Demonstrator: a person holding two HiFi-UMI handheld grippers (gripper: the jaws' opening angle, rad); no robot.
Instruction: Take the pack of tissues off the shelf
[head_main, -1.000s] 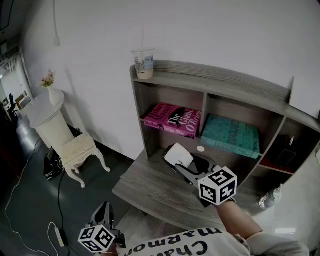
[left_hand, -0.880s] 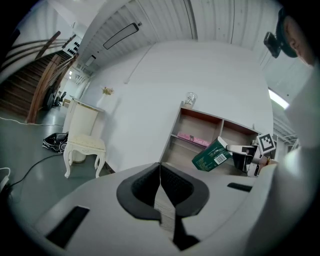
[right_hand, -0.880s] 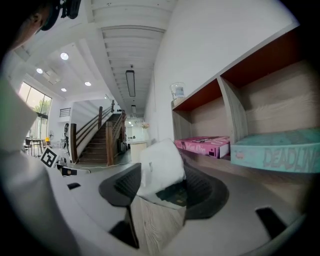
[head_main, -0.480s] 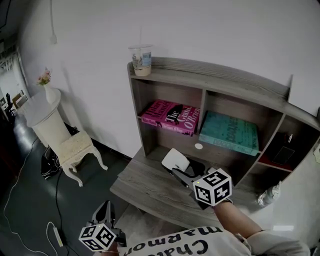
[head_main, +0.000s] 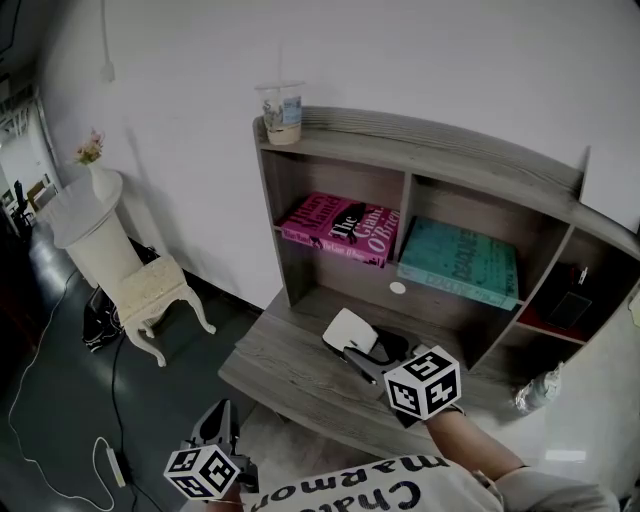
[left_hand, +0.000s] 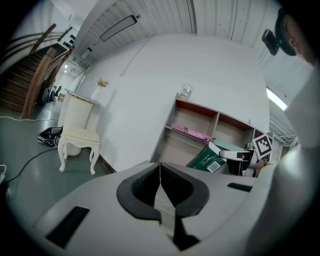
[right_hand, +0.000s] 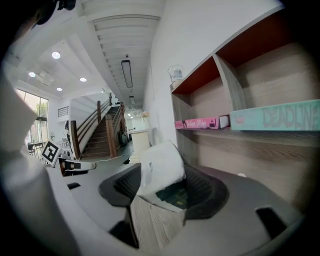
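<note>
Head view puts my right gripper (head_main: 365, 350) low in front of the shelf (head_main: 430, 150), its jaws clamped on the pack of tissues (head_main: 348, 326). The pack is outside the compartments, just above the tabletop (head_main: 290, 370) at the foot of the unit. It is nearer to me than the pink book (head_main: 340, 230) and the teal book (head_main: 460, 262) lying above it. Whether it touches the wood I cannot tell. So I judge the grasp made, and what is left is to carry the pack nearer to me, clear of the unit altogether. My left gripper (head_main: 217, 420) hangs well apart at the near left, below the tabletop's edge, and takes no part.

The right gripper view shows what the head view cannot. Both pads press into the soft white wrapper, which bulges up between them, with a dark green patch at its base. The left gripper view shows its own jaws together with nothing between them. Far to the right it also shows the pack's green underside with a barcode (left_hand: 214, 166), a face seen in full only from there.
</note>
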